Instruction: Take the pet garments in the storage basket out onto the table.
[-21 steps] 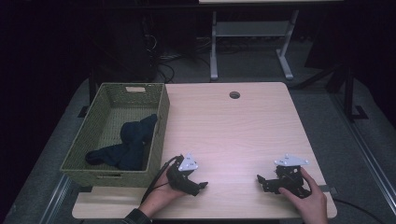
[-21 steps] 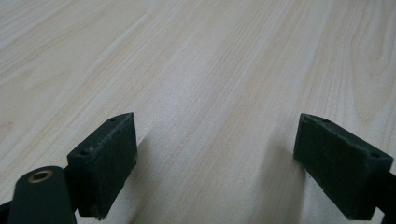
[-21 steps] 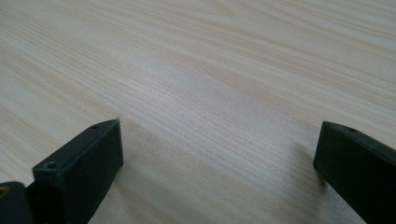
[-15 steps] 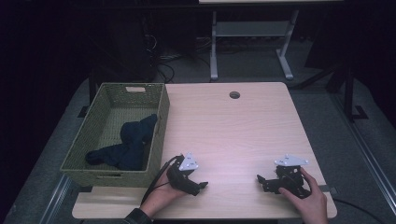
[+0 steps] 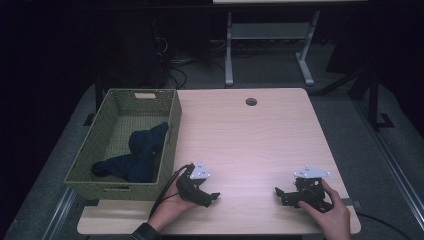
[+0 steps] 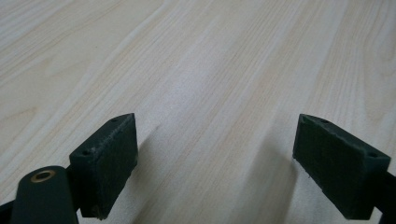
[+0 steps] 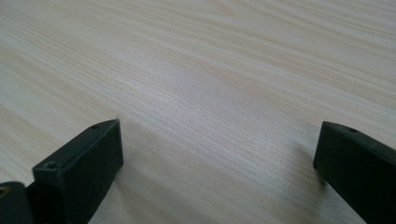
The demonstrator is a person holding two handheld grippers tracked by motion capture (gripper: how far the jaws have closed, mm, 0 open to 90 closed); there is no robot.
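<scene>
The woven basket (image 5: 172, 127) walls off the table's (image 5: 260, 140) left edge; the wood rightward lies open.

table (image 5: 250, 145): pale wood-grain top, fine streaks seen up close, smooth with a soft sheen, pretty much matt
basket (image 5: 172, 132): woven stuff in olive green, rough ribbed weave, kinda wicker-looking
cloth (image 5: 137, 157): dark navy fabric, soft and crumpled, no shine at all
left gripper (image 6: 215, 158): black pads, matt, slightly grainy faces, a brass-looking ring seen at one joint
right gripper (image 7: 215, 168): same matt black pads, looks like plastic or rubber
plates (image 5: 200, 171): light grey, flat, dull finish
</scene>
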